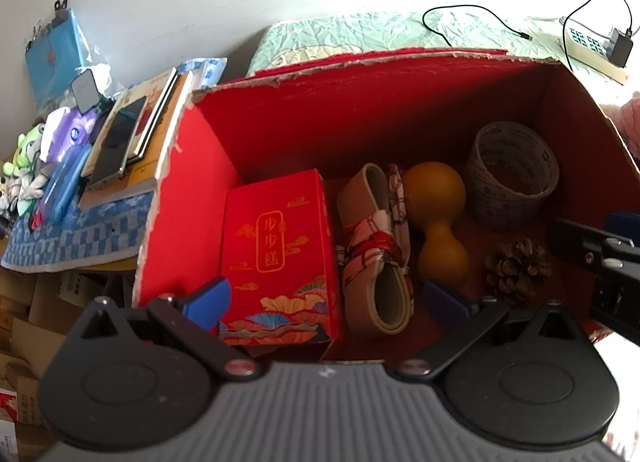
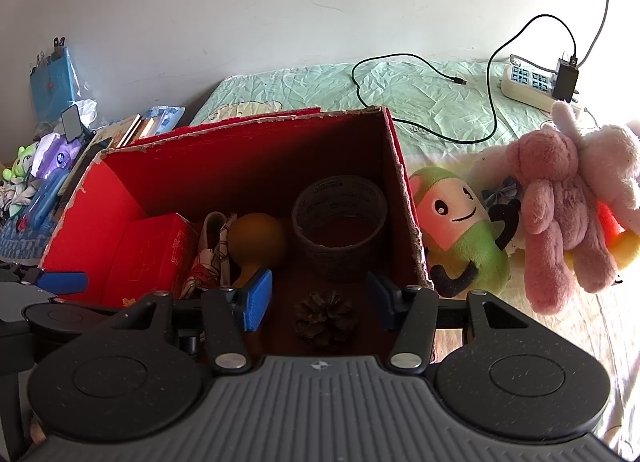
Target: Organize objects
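A home bedroom: a bed sheet [image 2: 420, 102], plush toys [image 2: 560, 202] and stacked books [image 1: 136, 142].

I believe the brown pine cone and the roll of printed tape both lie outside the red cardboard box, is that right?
Not quite: the brown pine cone and the roll of printed tape both lie inside the red cardboard box, as the right wrist view shows.
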`<state>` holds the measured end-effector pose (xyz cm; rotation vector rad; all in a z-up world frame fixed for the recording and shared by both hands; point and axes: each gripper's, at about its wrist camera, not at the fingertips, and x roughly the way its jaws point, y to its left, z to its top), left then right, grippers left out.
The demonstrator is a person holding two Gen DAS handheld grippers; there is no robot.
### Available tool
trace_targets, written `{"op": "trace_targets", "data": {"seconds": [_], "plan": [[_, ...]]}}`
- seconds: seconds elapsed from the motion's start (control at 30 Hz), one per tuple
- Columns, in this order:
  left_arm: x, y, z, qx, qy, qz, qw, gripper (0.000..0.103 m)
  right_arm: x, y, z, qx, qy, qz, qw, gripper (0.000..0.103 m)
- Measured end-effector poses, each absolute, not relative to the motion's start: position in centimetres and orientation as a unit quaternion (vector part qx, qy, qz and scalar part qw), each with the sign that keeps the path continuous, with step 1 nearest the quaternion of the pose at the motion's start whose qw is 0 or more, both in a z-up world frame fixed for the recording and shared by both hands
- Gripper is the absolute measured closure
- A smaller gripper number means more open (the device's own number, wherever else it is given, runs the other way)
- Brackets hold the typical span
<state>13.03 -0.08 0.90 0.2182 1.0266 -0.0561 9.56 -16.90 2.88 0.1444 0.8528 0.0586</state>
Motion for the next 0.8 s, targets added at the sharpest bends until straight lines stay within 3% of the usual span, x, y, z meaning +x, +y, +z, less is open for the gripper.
{"op": "trace_targets", "data": {"seconds": [0.8], "plan": [[12.94, 0.33, 0.67, 0.090, 0.491, -0.026, 0.866, 0.000, 9.27, -16.54, 2.80, 0.053, 0.406, 0.027, 0.912, 0.047]]}}
